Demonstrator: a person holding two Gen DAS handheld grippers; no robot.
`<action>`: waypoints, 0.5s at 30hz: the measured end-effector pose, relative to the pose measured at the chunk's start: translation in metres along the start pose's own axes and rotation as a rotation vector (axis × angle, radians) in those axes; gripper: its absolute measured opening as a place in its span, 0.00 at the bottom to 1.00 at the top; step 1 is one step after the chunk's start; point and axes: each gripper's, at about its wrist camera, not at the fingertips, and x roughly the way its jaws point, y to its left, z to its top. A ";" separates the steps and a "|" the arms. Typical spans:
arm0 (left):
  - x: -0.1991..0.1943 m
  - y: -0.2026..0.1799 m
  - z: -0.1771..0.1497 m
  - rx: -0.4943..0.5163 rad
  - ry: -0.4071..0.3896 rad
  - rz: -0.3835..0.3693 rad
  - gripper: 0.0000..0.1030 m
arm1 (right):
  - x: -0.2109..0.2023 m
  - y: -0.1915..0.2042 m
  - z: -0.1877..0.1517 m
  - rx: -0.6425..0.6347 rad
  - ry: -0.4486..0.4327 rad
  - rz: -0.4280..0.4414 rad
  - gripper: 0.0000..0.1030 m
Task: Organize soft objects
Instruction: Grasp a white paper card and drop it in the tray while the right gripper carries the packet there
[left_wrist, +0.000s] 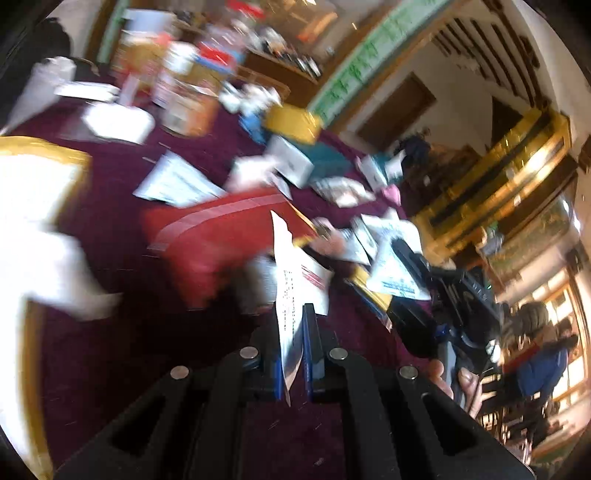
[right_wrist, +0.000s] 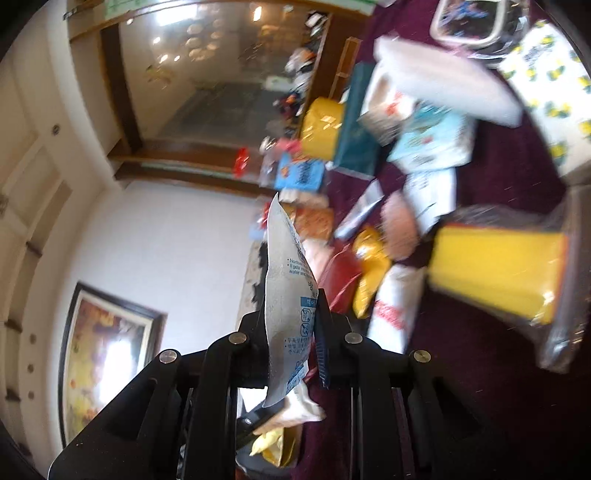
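Two tools — a packet (right_wrist: 286, 306) between each.

A framed painting (right_wrist: 107, 354) hangs on the white wall beside a glass cabinet (right_wrist: 207, 85).

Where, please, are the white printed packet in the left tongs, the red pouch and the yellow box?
white printed packet (left_wrist: 291, 291), left wrist view, its printed middle.
red pouch (left_wrist: 221, 236), left wrist view, its red face below the pale stripe.
yellow box (right_wrist: 495, 273), right wrist view, its broad yellow side.
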 end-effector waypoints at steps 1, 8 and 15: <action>-0.023 0.013 0.000 -0.016 -0.034 0.016 0.06 | 0.004 0.002 -0.003 -0.004 0.024 0.030 0.18; -0.130 0.095 0.009 -0.106 -0.189 0.197 0.06 | 0.080 0.043 -0.053 -0.026 0.196 0.098 0.18; -0.160 0.151 0.010 -0.144 -0.194 0.318 0.07 | 0.224 0.102 -0.135 -0.127 0.440 0.067 0.18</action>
